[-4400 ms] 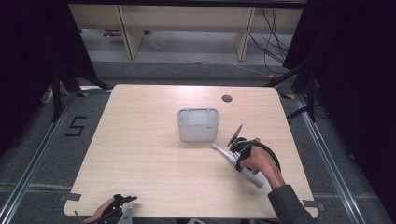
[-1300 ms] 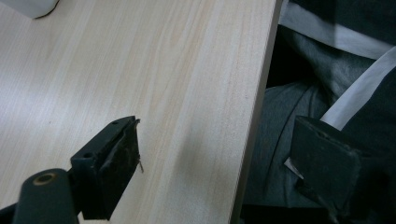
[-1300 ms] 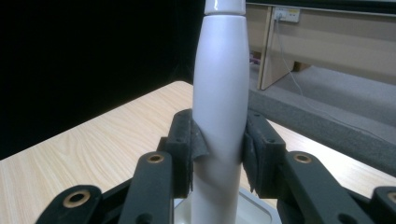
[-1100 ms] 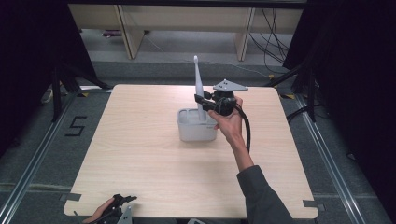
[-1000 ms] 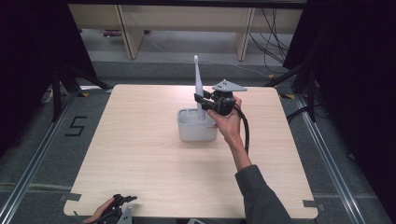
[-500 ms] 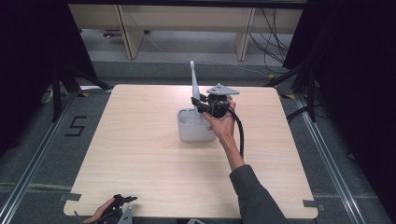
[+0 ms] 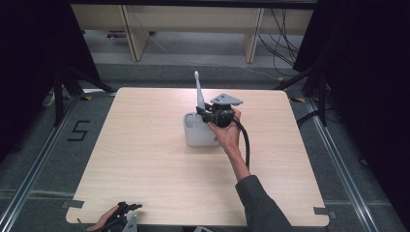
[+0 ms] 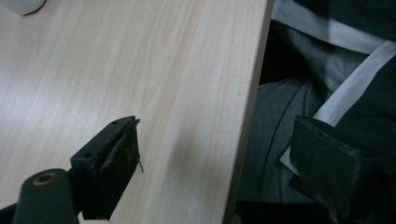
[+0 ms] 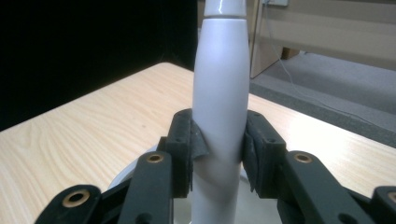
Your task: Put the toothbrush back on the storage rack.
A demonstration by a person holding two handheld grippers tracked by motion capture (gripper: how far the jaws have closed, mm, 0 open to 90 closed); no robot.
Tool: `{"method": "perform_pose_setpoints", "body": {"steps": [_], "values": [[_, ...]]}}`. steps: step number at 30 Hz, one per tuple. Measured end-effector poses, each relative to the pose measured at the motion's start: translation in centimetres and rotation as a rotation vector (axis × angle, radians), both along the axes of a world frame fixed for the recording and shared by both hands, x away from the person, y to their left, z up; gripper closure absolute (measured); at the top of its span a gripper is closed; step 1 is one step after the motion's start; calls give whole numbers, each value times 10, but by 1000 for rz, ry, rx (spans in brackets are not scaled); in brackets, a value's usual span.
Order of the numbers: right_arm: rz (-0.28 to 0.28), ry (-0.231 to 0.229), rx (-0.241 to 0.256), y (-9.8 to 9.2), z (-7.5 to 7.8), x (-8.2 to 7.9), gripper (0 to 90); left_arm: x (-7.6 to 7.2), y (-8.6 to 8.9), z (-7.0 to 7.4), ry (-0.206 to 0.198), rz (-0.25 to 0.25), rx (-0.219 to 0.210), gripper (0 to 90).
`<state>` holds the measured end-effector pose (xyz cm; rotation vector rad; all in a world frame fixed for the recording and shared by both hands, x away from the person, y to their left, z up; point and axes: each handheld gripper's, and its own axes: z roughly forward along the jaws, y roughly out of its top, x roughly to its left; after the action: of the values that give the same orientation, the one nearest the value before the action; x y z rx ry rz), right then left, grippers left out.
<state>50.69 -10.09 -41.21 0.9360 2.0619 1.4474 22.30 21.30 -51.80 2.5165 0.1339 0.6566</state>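
My right gripper (image 7: 207, 113) clamps a white toothbrush-like wand (image 9: 219, 107) upright, its lower end over the white container (image 7: 196, 133) just beyond the table's (image 7: 145, 164) middle. My left gripper (image 8: 215, 163) hangs with jaws spread wide at the table's near edge, toward the near left corner.

- Right gripper (image 7: 207, 114): black body, grey three-cornered plate (image 7: 227, 100) on top, thick black cable (image 7: 245, 143) trailing from it.
- Right gripper view: two black jaws with dark pads (image 9: 194, 144); brass-coloured rivets (image 9: 154, 158) on the linkage arms.
- Right arm: dark grey sleeve (image 7: 260, 203) covers the forearm up to the wrist.
- Left gripper (image 7: 126, 213): black, at the worktop's near edge by its left corner.
- Left gripper view: black blocky jaws, worn pads (image 8: 128, 159), one brass-coloured rivet (image 8: 45, 178).
- Clothing (image 8: 285, 135): grey, with a pale stripe (image 8: 348, 91).
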Motion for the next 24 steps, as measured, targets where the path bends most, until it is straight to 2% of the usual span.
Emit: {"method": "perform_pose_setpoints", "body": {"steps": [3, 4, 6, 7, 8, 9, 10, 12, 15, 17, 18, 24], "values": [[14, 13, 5, 4, -3, -3, 667, 0, 0, 0, -10, 0, -15, 154], [17, 20, -11, 4, -6, -5, 666, 0, 0, 0, -11, 2, -18, 154], [16, 18, -11, 5, -7, -5, 667, 0, 0, -1, -13, 1, -22, 153], [9, 15, -19, 4, -9, -6, 666, 0, 0, -1, -11, 1, -21, 154], [11, 36, -1, 5, -10, -6, 666, 0, 0, 0, -11, 4, -8, 154], [11, 36, -1, 5, -10, -6, 666, 0, 0, 0, -11, 4, -8, 154], [7, 36, -24, 4, -11, -5, 666, 0, 0, -1, -12, 1, -21, 154], [0, 44, -34, 3, -12, -5, 666, 0, 0, -1, -11, 2, -23, 153], [-9, 40, -31, 3, -13, -5, 666, 0, 0, 0, -4, 0, -12, 153], [-13, 56, -24, 4, -15, -5, 666, 0, 0, -1, -9, 0, -17, 153], [-18, 65, -44, 4, -16, -5, 666, 0, 0, -1, -11, 1, -22, 154], [-6, 61, -60, 5, -22, -3, 665, 0, 0, 0, -13, 0, -20, 153]]}}
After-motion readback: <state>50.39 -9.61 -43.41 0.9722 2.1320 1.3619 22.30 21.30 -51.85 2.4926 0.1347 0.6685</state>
